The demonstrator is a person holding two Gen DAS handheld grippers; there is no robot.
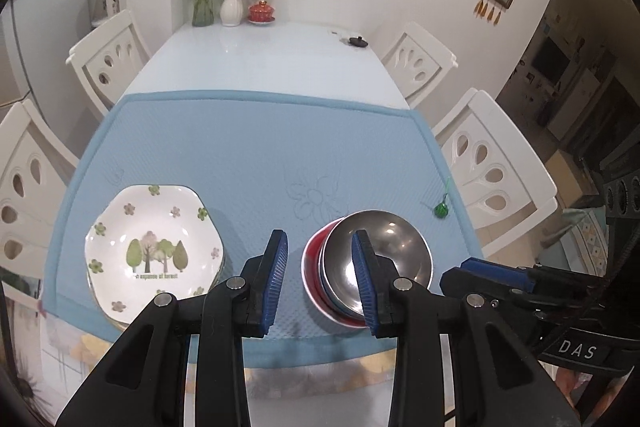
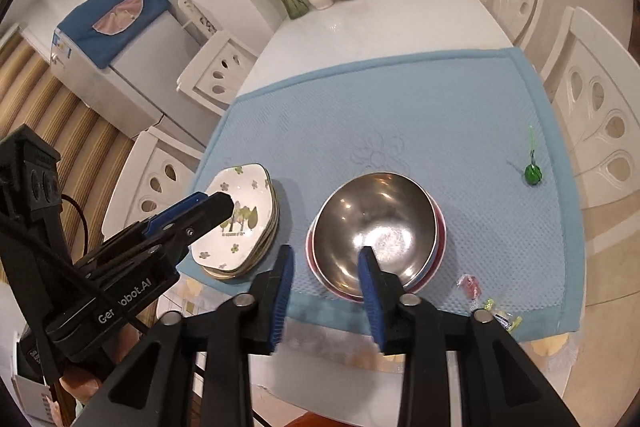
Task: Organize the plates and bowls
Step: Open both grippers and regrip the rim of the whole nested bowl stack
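Note:
A stack of white plates [image 1: 154, 251] with a tree and flower print lies on the blue mat [image 1: 260, 155] at the near left; it also shows in the right wrist view [image 2: 244, 215]. A steel bowl [image 1: 386, 251] sits nested on a blue and a red bowl [image 1: 312, 267] at the near middle, also seen in the right wrist view [image 2: 376, 227]. My left gripper [image 1: 320, 267] is open and empty, above the mat between plates and bowls. My right gripper [image 2: 326, 279] is open and empty, above the bowls' near rim.
A small green object [image 2: 533, 173] lies on the mat's right side. Wrapped candies [image 2: 480, 297] lie at the near right corner. Vases with flowers [image 1: 230, 3] and a red lidded cup [image 1: 262, 11] stand at the table's far end. White chairs [image 1: 492, 163] flank the table.

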